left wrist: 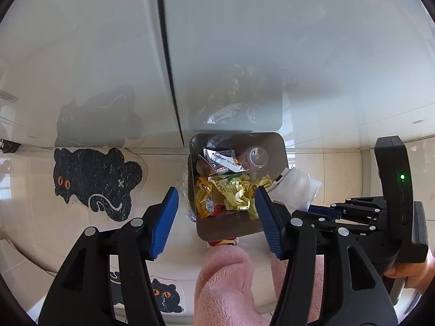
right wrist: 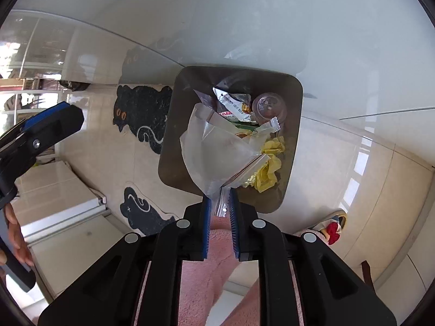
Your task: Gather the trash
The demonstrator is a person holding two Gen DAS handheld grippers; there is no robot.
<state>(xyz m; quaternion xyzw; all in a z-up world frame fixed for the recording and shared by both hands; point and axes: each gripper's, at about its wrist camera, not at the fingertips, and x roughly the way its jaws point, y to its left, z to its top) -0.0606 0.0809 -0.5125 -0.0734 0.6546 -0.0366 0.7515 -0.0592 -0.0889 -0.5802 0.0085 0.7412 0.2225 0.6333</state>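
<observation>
Bin (right wrist: pixel 174 146): dark grey, square w/ rounded corners, open top, stands on floor against a white glossy cabinet front.
Bin contents: crumpled yellow wrapper (left wrist: pixel 233 193), silver snack packet (left wrist: pixel 221 159) w/ print, clear plastic cup (right wrist: pixel 269 107) lying on its side toward the back, orange-yellow candy wrapper (left wrist: pixel 204 199) at the left wall, bits of red and green underneath. Roughly half full; bottom not visible.
Clear plastic bag (right wrist: pixel 217 149): zip-type, hangs over the bin opening, its lower end between the right gripper's pads, rest drooping onto the trash. In left wrist view it shows at the bin's right rim (left wrist: pixel 295 188).
Right gripper (right wrist: pixel 219 209): blue pads a narrow gap apart, bag end between them; can't tell if pads actually press on it.
Left gripper (left wrist: pixel 216 206): pads spread wide, nothing between them, hovers above the bin, pointing down into it.
Floor (left wrist: pixel 32 231): cream glossy tiles.
Mats: black cat-shaped mat (left wrist: pixel 95 182) left of the bin, second cat mat (right wrist: pixel 144 209) nearer the person.
Cabinet (left wrist: pixel 272 40): white, glossy, reflects bin and cat mat; dark vertical seam between two doors.
Person: pink fluffy sleeve/robe (left wrist: pixel 225 279) below the grippers; hand (left wrist: pixel 410 273) on the right gripper's handle.
</observation>
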